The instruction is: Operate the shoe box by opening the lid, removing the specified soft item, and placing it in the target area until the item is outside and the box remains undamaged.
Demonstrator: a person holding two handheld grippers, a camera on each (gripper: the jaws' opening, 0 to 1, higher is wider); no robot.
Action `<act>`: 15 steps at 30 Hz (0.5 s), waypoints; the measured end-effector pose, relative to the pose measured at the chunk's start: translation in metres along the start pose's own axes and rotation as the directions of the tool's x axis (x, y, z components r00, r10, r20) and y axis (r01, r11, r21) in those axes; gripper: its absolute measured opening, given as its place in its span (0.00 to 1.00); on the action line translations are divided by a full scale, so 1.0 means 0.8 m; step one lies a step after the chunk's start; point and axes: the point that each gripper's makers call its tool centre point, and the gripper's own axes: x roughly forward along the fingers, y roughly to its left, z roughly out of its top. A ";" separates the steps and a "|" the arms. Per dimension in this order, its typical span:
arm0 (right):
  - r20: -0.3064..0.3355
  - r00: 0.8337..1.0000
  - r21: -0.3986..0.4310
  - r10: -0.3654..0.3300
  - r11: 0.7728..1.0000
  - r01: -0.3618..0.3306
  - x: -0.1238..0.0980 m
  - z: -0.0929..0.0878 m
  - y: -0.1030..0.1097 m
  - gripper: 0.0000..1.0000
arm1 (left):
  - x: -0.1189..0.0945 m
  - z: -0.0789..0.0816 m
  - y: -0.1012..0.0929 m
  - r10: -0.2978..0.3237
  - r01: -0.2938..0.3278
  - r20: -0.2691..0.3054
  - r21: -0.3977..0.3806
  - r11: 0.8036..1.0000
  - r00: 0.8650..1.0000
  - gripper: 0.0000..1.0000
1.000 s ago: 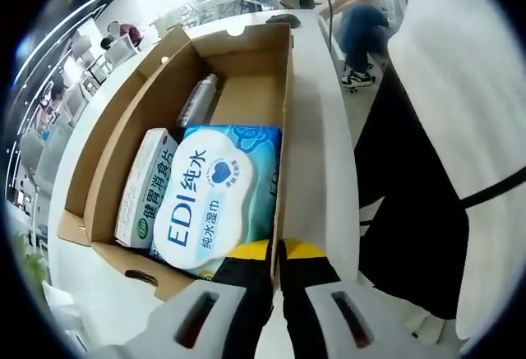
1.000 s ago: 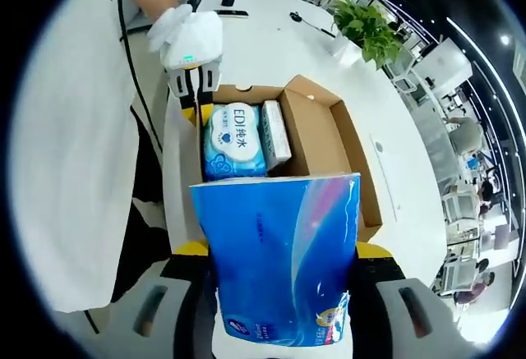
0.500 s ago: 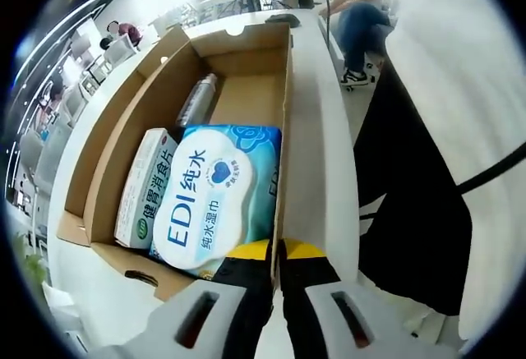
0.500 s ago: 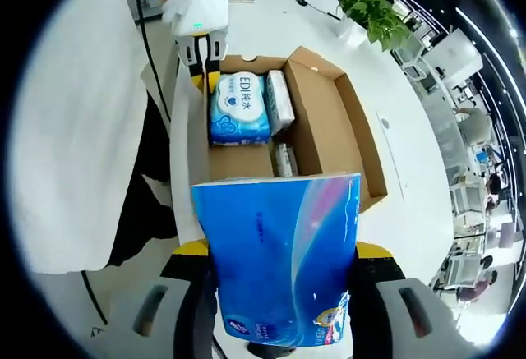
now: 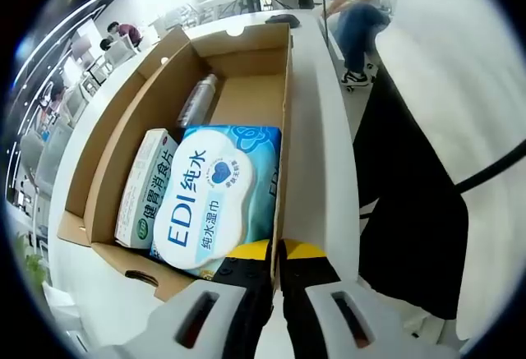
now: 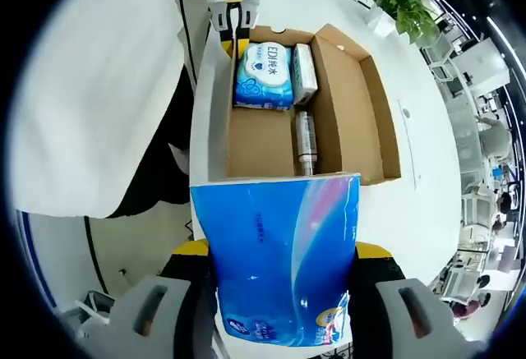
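Note:
The open cardboard shoe box [image 5: 123,129] lies on a white table. Inside it are an EDI wet-wipes pack [image 5: 215,199], a white and green carton [image 5: 146,186] and a silver bottle [image 5: 197,100]. My left gripper [image 5: 278,273] is shut on the box's near side wall. In the right gripper view the box [image 6: 362,104] lies far off, with the left gripper [image 6: 233,16] clamped on its far end. My right gripper [image 6: 281,252] is shut on a soft blue tissue pack [image 6: 271,219], held in the air well outside the box. The box walls look intact.
The person's white shirt and dark trousers [image 5: 427,211] stand close along the table's edge. A potted plant [image 6: 403,2] sits at the table's far side. White tabletop [image 6: 427,211] lies open beside the box. A seated person [image 5: 362,22] is beyond the table.
My right gripper has drawn up and back with the blue tissue pack, so the box looks smaller and farther. The left gripper keeps its hold on the box wall.

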 end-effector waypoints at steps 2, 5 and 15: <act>0.017 1.000 0.012 0.012 1.000 -0.012 -0.002 -0.002 -0.003 0.63 | 0.000 0.000 0.000 0.001 -0.001 0.000 0.002 1.000 1.000 0.03; 0.040 0.997 0.065 0.060 0.996 -0.062 0.008 -0.014 -0.003 0.63 | 0.000 0.000 0.000 0.002 -0.002 0.002 0.008 1.000 1.000 0.03; -0.100 0.988 -0.039 0.118 0.992 -0.122 0.021 -0.063 0.003 0.63 | 0.000 0.000 0.000 0.001 -0.001 0.002 0.007 1.000 1.000 0.03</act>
